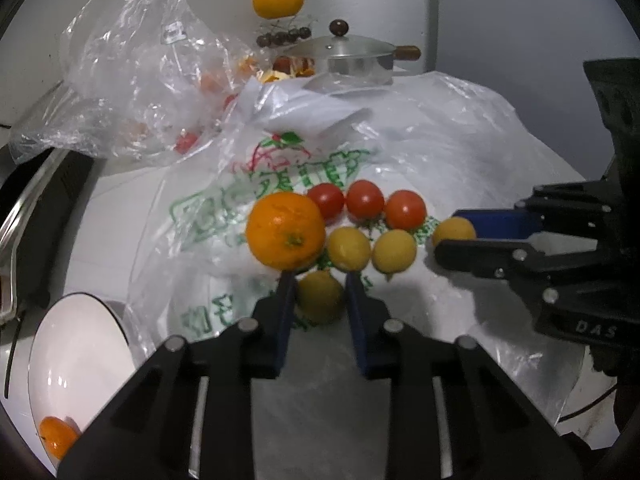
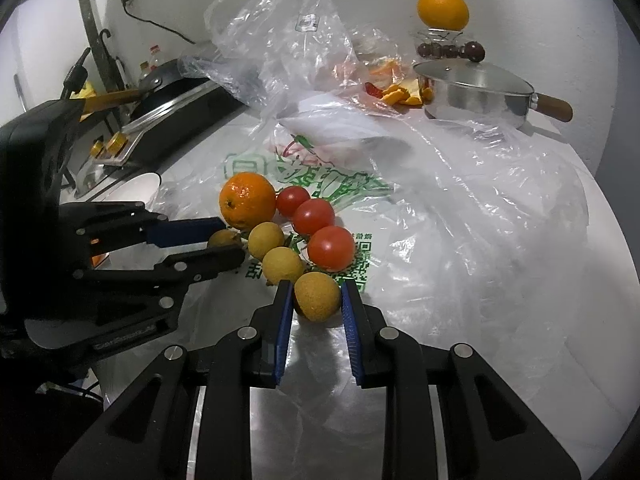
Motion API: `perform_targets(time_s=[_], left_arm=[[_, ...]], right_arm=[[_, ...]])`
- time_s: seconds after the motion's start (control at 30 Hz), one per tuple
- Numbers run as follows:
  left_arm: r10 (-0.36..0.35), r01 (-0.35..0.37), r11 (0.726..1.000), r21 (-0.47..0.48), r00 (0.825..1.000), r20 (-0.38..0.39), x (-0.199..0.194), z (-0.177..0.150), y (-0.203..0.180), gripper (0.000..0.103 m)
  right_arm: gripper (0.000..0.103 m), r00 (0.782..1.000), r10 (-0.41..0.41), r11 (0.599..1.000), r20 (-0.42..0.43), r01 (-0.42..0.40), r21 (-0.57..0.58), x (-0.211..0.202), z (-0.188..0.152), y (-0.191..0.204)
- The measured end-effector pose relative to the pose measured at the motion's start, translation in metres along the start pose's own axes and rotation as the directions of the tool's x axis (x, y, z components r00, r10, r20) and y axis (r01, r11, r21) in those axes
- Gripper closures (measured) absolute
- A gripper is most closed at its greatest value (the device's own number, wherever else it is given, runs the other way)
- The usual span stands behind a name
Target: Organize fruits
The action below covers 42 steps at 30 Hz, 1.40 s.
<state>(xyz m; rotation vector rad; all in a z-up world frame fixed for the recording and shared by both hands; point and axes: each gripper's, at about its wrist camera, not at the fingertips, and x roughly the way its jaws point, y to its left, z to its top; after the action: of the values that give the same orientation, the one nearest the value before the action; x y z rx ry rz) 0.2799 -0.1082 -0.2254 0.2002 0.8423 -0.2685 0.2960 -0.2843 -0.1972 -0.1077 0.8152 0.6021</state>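
On a white printed plastic bag (image 1: 440, 140) lie an orange (image 1: 285, 230) (image 2: 248, 200), three red tomatoes (image 1: 365, 199) (image 2: 314, 216) in a row, and two loose small yellow fruits (image 1: 348, 249) (image 2: 283, 265). My left gripper (image 1: 320, 280) (image 2: 230, 240) is shut on another yellow fruit (image 1: 320, 300) just in front of the orange. My right gripper (image 2: 315, 286) (image 1: 450, 234) is shut on a yellow fruit (image 2: 316, 298) at the right end of the yellow row. Both sets of blue pads touch their fruit's sides.
A white bowl (image 1: 80, 352) holding an orange (image 1: 56, 442) stands at the lower left. A crumpled clear bag (image 1: 132, 80) with fruit rises behind. A lidded steel pan (image 2: 476, 92) and an orange on a glass stand (image 2: 443, 8) sit at the back. A stove (image 2: 168, 120) is left.
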Motion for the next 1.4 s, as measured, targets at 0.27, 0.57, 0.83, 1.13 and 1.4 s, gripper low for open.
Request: perform_targets(time_s=[0.27,0.57,0.83,1.13,1.4], left_arm=[[-0.05,0.051,0.998,-0.037,0.999,0.013,-0.008,-0.006,0.008,0.077],[-0.066,0.07,0.997,-0.044,0.994,0.086,-0.042,-0.006,0.016,0.077],[-0.05,0.058,0.996,-0.062,0.991,0.125,-0.07,-0.015,0.031,0.077],[-0.013,0.029,0.995,-0.1,0.988,0.156,-0.096,-0.032,0.06,0.077],[0.006,0.019,0.99,-0.142,0.985,0.174,-0.11,-0.046,0.085,0.077]], right_arm=[[0.077,0.999,-0.047,0.999,0.012,0.047,-0.02,-0.009,0.005,0.005],[0.077,0.996,-0.071,0.996,0.047,0.074,-0.046,-0.026,0.017,0.025],[0.077,0.996,-0.063,0.994,0.069,0.069,-0.083,-0.034,0.026,0.053],[0.077,0.996,-0.036,0.99,0.08,0.047,-0.136,-0.033,0.037,0.088],[0.077,0.997,-0.024,0.985,0.077,0.037,-0.171,-0.025,0.046,0.116]])
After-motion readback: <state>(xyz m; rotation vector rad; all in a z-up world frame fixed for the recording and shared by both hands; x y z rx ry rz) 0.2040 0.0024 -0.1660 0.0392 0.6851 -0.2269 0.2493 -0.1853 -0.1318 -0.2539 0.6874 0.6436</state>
